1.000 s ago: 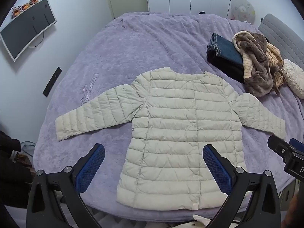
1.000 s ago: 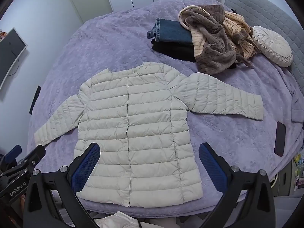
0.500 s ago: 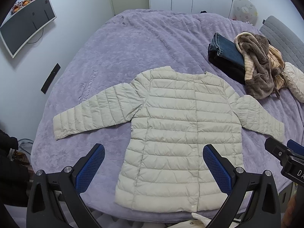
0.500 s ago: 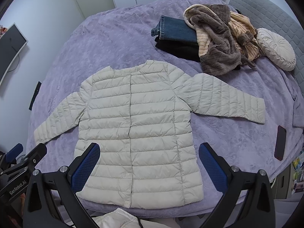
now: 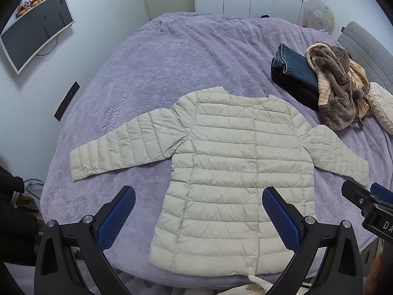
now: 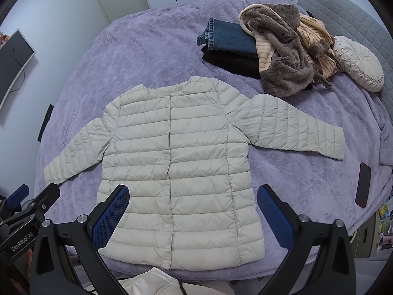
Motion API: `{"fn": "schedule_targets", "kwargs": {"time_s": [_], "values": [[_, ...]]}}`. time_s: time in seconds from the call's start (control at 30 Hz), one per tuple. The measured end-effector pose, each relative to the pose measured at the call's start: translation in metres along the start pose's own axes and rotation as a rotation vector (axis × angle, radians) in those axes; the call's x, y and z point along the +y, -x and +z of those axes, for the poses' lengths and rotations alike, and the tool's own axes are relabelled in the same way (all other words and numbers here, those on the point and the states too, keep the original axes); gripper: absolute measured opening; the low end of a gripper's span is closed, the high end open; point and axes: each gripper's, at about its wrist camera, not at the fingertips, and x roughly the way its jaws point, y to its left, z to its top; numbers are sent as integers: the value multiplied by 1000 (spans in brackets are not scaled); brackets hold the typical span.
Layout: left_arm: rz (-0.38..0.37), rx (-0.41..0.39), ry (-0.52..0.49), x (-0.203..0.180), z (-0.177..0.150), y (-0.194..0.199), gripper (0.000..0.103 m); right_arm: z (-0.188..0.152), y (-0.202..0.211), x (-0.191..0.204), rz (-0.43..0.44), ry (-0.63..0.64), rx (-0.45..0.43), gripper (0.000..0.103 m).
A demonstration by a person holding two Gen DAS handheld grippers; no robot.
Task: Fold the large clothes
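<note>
A cream quilted puffer jacket lies flat and front-up on the purple bed, both sleeves spread out; it also shows in the right wrist view. My left gripper is open and empty, hovering above the jacket's lower hem on the left side. My right gripper is open and empty above the hem on the right side. Neither touches the jacket. The right gripper's side shows at the left wrist view's right edge.
Folded jeans on dark clothes and a brown and striped fleece heap lie at the back right, beside a round cream cushion. A dark phone lies on the bed's right edge. White fabric sits below the hem.
Both grippers have moved slightly forward over the bed, so the jacket sits a little lower and nearer in both views. The jacket itself has not moved.
</note>
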Motion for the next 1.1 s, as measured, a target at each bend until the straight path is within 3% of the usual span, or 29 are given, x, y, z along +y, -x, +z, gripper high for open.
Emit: {"fn": "schedule_targets", "kwargs": {"time_s": [1.1], "values": [[3, 3, 10, 3, -5, 0, 103, -7, -1, 2, 2, -1, 10, 103]]}}
